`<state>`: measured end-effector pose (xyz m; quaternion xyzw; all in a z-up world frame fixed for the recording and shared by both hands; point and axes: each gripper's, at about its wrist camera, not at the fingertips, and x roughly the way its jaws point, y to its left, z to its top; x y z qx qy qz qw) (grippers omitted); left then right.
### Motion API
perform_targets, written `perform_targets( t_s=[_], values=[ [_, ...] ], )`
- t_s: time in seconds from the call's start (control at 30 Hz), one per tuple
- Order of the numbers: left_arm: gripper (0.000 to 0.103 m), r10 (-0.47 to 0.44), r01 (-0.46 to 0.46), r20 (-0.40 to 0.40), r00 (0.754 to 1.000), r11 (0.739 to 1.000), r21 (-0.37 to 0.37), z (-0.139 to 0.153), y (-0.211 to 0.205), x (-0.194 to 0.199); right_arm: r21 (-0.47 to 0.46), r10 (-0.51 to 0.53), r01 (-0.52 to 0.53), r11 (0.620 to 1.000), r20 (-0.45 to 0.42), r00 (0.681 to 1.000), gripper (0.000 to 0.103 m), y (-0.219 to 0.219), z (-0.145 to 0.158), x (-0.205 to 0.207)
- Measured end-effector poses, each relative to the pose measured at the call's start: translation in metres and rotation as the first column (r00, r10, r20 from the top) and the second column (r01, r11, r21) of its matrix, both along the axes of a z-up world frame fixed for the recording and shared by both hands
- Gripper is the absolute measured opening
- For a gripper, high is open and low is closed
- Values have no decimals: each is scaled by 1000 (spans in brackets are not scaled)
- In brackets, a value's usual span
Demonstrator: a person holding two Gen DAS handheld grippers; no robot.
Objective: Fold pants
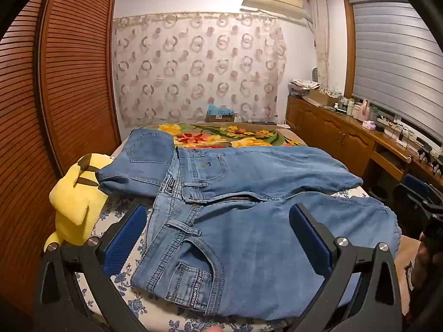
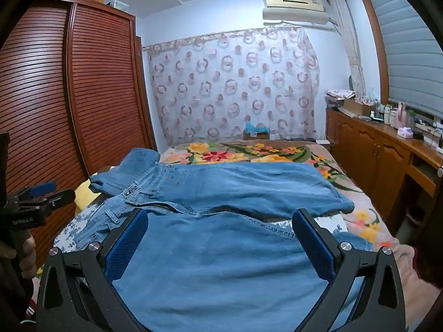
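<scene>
Light blue jeans [image 1: 263,166] lie spread on the bed, waistband to the left and both legs running right. One rear part is folded back at the far left. My left gripper [image 1: 218,213] hovers open over the near hip and front pocket, its blue pads [image 1: 124,238] clear of the denim. My right gripper [image 2: 221,215] is open too, above the near leg of the jeans [image 2: 249,185] further right. Nothing is pinched in either one. Each gripper shows at the edge of the other's view: the right gripper [image 1: 423,207] and the left gripper [image 2: 41,193].
A yellow plush toy [image 1: 74,202] sits on the bed by the waistband. A floral blanket [image 1: 221,135] covers the far half of the bed, with a cardboard box [image 1: 220,116] behind it. A louvred wardrobe [image 1: 69,83] stands left. A cluttered wooden cabinet [image 1: 332,130] runs along the right.
</scene>
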<state>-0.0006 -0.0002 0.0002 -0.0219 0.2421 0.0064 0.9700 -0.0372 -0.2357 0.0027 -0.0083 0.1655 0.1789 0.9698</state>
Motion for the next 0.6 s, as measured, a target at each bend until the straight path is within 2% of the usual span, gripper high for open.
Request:
perform_targets(
  t_s=[0.6],
  values=[
    [103,-1,1,-5,1000,1000,2,0,1,0,0,-2,2,1000,-5,1000,103,1,-1,0]
  ],
)
